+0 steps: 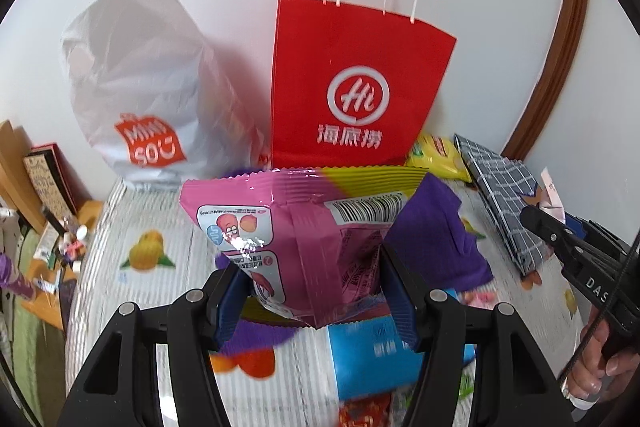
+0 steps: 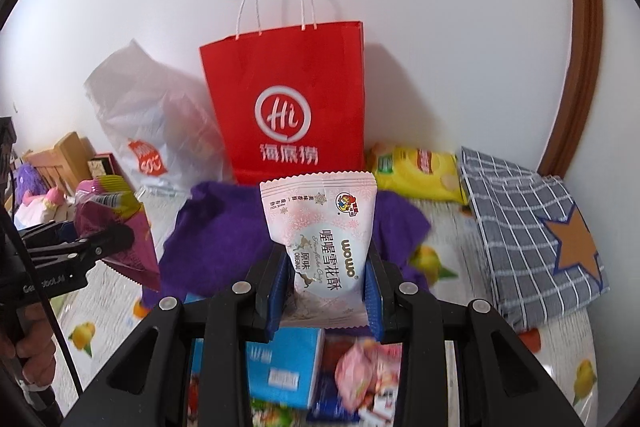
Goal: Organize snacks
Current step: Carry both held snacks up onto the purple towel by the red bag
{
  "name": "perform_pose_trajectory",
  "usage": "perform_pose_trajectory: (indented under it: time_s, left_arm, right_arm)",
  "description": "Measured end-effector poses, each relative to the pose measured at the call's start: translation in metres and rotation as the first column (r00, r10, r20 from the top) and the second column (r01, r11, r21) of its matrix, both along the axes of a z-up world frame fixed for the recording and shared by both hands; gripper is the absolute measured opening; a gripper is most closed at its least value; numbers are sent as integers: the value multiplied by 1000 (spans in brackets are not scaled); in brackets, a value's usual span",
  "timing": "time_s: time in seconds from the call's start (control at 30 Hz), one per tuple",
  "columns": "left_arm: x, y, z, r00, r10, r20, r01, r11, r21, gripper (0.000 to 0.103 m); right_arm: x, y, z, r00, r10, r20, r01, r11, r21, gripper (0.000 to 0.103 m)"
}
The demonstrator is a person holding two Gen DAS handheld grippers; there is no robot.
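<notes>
My left gripper [image 1: 314,291] is shut on a pink and yellow snack bag [image 1: 296,227], held above the table with its barcode side facing me. In the right wrist view that bag [image 2: 120,227] shows at the left in the left gripper [image 2: 116,239]. My right gripper [image 2: 326,291] is shut on a small pale pink and white snack pouch [image 2: 324,243], held upright. A red paper bag with white handles [image 1: 352,79] [image 2: 288,99] stands against the wall behind both. A white plastic bag [image 1: 140,87] [image 2: 148,131] slumps to its left. The right gripper [image 1: 568,247] shows at the right edge of the left wrist view.
A purple cloth [image 2: 224,247] lies in front of the red bag. A yellow chip bag [image 2: 416,171] and a grey checked bag with a star [image 2: 532,231] sit at the right. A blue box [image 2: 284,367] and several small snacks lie below the grippers on the fruit-print tablecloth [image 1: 148,255].
</notes>
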State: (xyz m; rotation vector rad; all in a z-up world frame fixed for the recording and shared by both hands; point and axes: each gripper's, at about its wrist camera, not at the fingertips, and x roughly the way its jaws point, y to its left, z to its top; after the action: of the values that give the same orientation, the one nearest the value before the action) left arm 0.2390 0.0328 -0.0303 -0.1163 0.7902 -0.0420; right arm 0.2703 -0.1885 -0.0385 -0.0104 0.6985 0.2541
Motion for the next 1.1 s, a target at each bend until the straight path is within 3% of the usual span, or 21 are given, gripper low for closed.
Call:
perform_pose_trajectory:
  time_s: [0.47,0.8,1.1]
  left_arm:
    - [87,12,-4,1000,3,-8,-4,1000,-21,60]
    - [119,21,-62,994,3,-107,-5,1000,-18,60]
    - [129,35,-81,987,18,-161,-23,999,-28,60]
  right_arm:
    - [92,16,-8,1000,10,-11,-10,1000,10,34]
    - [132,10,-77,990,-9,-141,5,1000,-26,34]
    - [137,10,-98,985,-9,-174,0,999,-50,34]
